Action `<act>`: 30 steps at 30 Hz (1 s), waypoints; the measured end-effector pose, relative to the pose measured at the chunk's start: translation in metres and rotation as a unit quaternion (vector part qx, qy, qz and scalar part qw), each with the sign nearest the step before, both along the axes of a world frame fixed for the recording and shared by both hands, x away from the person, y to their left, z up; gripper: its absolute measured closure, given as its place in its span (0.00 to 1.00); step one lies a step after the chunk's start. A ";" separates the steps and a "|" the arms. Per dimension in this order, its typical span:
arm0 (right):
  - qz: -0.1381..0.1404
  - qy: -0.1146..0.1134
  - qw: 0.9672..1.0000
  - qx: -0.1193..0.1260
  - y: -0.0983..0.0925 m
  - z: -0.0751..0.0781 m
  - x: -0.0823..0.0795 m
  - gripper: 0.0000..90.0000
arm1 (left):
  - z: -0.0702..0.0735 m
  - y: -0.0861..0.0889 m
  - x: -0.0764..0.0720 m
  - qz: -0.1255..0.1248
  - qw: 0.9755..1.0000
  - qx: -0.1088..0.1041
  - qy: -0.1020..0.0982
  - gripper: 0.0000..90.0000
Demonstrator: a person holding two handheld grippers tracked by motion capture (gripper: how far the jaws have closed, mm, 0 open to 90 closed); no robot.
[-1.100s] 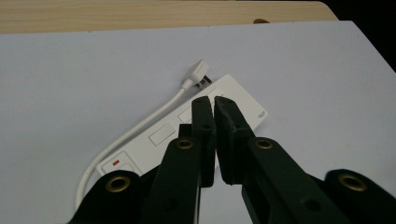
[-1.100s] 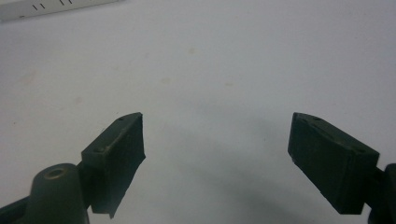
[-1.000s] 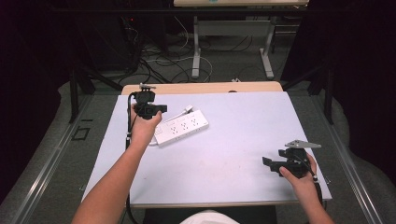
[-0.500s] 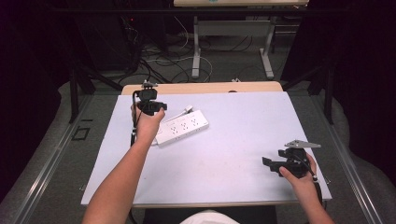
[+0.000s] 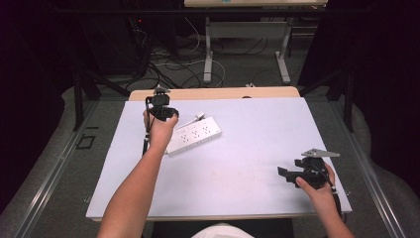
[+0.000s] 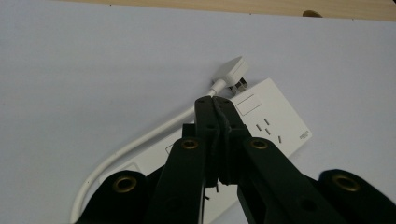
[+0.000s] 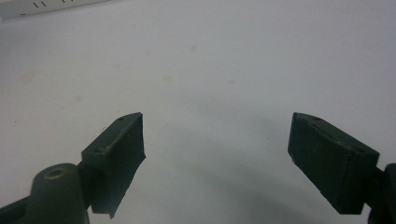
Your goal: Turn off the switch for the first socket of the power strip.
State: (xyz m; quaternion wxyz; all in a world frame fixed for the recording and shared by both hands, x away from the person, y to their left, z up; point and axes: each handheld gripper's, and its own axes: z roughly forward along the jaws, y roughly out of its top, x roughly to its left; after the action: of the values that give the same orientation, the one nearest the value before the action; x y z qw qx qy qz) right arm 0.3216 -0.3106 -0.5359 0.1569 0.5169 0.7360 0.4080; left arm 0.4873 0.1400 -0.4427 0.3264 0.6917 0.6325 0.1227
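White table [image 5: 247,163], power strip [image 5: 194,135] near far-left edge, left tongs [image 6: 215,105] pressed together above it

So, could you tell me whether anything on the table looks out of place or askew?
Only mildly: the white power strip lies at a slant to the table edges, with its cord looped loosely and its plug unplugged beside it. Nothing looks spilled or damaged.

I see a smooth, glossy white plastic power strip [image 6: 261,116] with a rubbery white cord [image 6: 140,144] on my matt pale worktop [image 5: 247,163], edged in bare wood; both tools look matt black plastic with brass-coloured rivets
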 end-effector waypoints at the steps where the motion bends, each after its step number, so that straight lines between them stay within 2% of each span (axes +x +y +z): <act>1: 0.000 0.000 1.000 0.000 0.000 0.000 0.000 0.20 | -0.002 -0.001 0.002 0.001 1.000 -0.002 0.005 1.00; 21: 0.004 0.003 1.000 0.003 0.002 -0.002 0.002 0.20 | -0.028 -0.005 0.021 0.002 0.999 -0.004 0.041 1.00; 30: 0.007 0.005 1.000 0.002 0.002 -0.002 0.002 0.20 | -0.043 -0.009 0.027 0.007 0.998 -0.004 0.067 1.00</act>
State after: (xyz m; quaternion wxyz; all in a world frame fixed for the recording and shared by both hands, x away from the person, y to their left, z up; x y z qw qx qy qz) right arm 0.3238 -0.3085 -0.5382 0.1497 0.5143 0.7392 0.4082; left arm 0.5143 0.1314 -0.4853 0.2852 0.6925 0.6582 0.0763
